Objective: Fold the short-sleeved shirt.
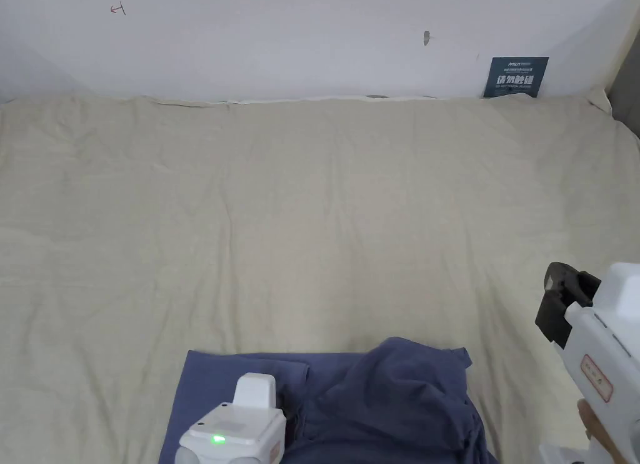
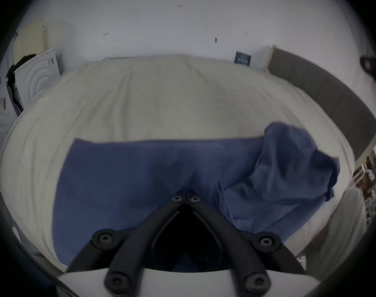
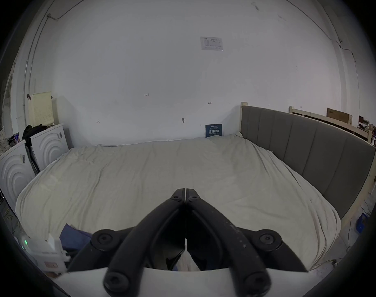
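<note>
The blue shirt [image 1: 375, 403] lies rumpled on the bed [image 1: 312, 221]. The left gripper [image 2: 186, 198] hovers above it, jaws closed on nothing. The right gripper [image 3: 186, 194] is closed and empty too

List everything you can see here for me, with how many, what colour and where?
Shirt: one, blue, on the near edge of the bed, its right part bunched up.
Bed sheet: one, cream, covering the bed.
Headboard: one, grey, padded, along the right side of the bed.
Sign: one, dark blue, against the wall at the far right corner of the bed.
White cabinets: two, left of the bed.
Wall: white, behind the bed.
Left gripper: one, black jaws closed, over the shirt.
Right gripper: one, black jaws closed, above the sheet, right of the shirt.
</note>
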### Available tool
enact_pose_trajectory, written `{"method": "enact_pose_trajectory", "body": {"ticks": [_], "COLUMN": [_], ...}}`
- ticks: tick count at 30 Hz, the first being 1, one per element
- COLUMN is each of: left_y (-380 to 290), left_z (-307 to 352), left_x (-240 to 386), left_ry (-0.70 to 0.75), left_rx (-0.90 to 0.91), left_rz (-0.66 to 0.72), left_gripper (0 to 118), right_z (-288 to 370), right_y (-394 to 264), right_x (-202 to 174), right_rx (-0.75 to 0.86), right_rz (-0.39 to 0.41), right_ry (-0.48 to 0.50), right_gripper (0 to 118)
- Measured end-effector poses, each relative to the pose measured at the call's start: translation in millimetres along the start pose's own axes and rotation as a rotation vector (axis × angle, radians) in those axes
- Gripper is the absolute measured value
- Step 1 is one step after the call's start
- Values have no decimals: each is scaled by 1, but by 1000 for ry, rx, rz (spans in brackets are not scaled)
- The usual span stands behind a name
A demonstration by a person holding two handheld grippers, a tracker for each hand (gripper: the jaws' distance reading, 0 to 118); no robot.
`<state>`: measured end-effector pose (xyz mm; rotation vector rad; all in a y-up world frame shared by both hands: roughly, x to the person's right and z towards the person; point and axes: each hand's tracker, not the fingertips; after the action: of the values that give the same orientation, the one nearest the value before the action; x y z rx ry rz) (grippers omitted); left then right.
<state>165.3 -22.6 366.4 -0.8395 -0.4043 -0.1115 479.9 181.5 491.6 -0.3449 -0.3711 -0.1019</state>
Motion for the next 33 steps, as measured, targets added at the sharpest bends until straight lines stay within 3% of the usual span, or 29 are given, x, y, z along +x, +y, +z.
{"method": "enact_pose_trajectory", "body": {"ticks": [2, 7, 16, 17, 18, 20, 23, 24, 29, 31, 33], "left_y": [-9, 19, 44, 45, 44, 43, 40, 37, 29, 25, 21], "left_z": [0, 28, 57, 58, 56, 51, 43, 40, 21, 10, 1], "left_x": [2, 2, -116, -131, -146, -171, -193, -199, -219, -225, -227], "left_ry": [36, -10, -265, -261, -303, -332, -332, -336, -344, -383, -399], "left_rx": [79, 12, 78, 67, 41, -12, -104, -109, -161, -162, -158], "left_rz": [-5, 2, 322, 331, 429, 491, 547, 552, 565, 568, 555], "left_gripper": [0, 0, 3, 8, 19, 42, 104, 118, 117, 98, 66], "right_z": [1, 1, -1, -2, -3, -5, -9, -9, -12, -13, -13], "right_y": [0, 0, 7, 7, 6, 6, 5, 5, 4, 4, 3], "right_x": [1, 0, -10, -11, -13, -16, -22, -23, -29, -30, -31], "right_rx": [-3, -5, 4, 3, 1, -5, -15, -17, -30, -38, -46], "right_rz": [-3, -1, 6, 6, 6, 12, 22, 25, 25, 31, 34], "right_ry": [-3, 1, 18, 20, 24, 33, 41, 43, 46, 44, 43], "right_gripper": [2, 2, 2, 2, 2, 2, 2, 2, 2, 2, 2]}}
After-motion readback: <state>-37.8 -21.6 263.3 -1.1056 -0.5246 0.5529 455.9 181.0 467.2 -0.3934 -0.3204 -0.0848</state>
